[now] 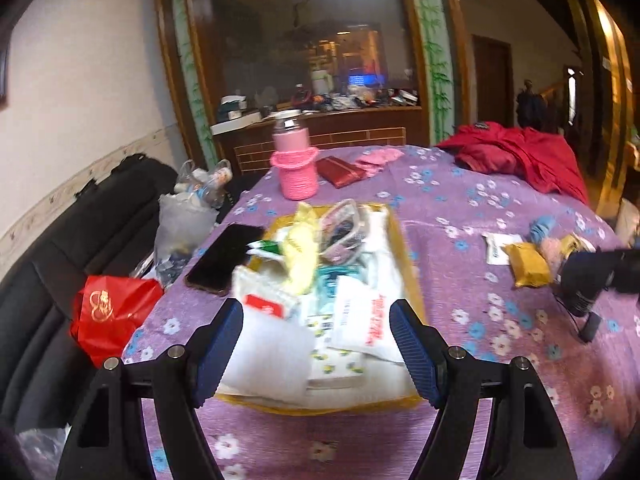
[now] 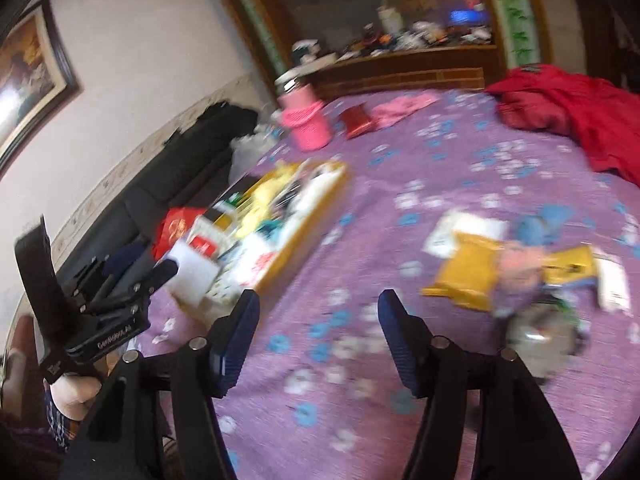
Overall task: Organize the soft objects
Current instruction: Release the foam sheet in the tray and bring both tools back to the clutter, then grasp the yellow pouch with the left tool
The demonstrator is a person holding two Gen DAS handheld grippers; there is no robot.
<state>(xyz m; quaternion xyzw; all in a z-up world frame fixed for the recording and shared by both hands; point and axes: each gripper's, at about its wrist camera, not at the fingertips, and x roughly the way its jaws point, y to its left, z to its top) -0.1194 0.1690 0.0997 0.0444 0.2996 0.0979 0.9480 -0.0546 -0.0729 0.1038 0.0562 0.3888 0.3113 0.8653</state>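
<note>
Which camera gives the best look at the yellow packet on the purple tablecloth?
The left wrist view: the yellow packet is sharp there, though small, near the right edge. The right wrist view shows it larger and nearer but smeared by motion blur.

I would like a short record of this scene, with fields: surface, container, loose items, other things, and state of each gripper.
surface: purple floral cloth
container: yellow tray, piled with packets and pouches
loose items: yellow packet and blue soft item, lying together right of the tray
other things: pink knitted bottle holder, black phone, red jacket
left gripper: open, above the tray's near end, holding nothing
right gripper: open, over bare cloth, holding nothing
</note>
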